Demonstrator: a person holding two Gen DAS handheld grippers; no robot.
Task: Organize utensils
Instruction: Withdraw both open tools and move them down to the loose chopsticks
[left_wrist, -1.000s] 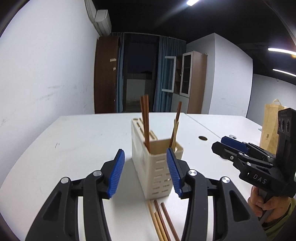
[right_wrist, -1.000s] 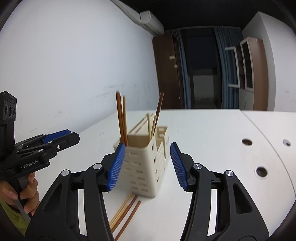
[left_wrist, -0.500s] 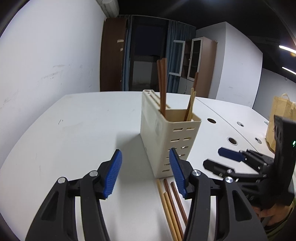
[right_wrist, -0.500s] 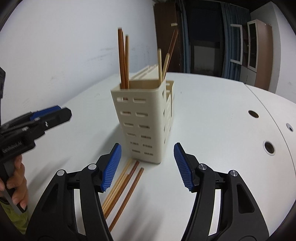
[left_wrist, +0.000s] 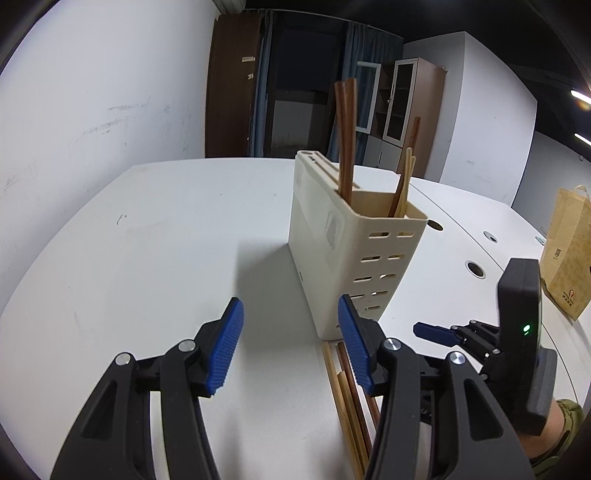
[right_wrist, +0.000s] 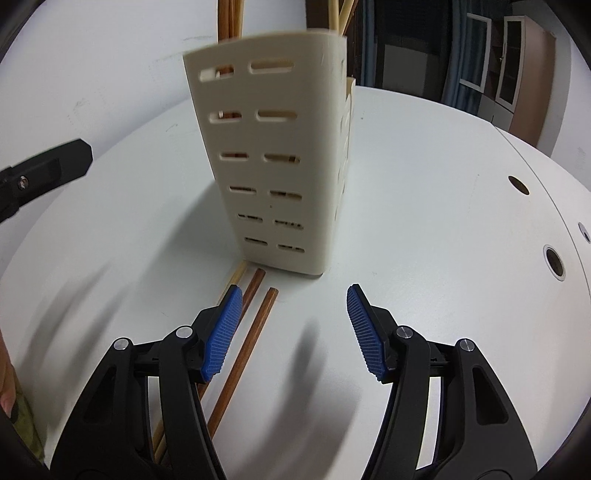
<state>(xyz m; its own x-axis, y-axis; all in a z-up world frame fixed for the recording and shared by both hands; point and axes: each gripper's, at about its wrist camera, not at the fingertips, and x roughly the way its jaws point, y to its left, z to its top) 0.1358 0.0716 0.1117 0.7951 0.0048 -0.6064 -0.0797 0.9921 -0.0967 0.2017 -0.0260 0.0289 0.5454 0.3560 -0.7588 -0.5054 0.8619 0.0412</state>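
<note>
Ahead of both my grippers the cream holder (right_wrist: 273, 155) stands upright on the table (left_wrist: 147, 240), some chopsticks already sorted inside. My right gripper (right_wrist: 291, 328), half open and empty, has just widened its jaws above the loose chopsticks (right_wrist: 255, 317) lying just under its left pad, ready to straddle one. My left gripper (left_wrist: 288, 343), also empty and parted, waits beside the holder.

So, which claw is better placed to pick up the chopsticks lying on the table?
Right claw: open, low over the loose chopsticks before the holder. Left claw faces bare table beside them.
</note>
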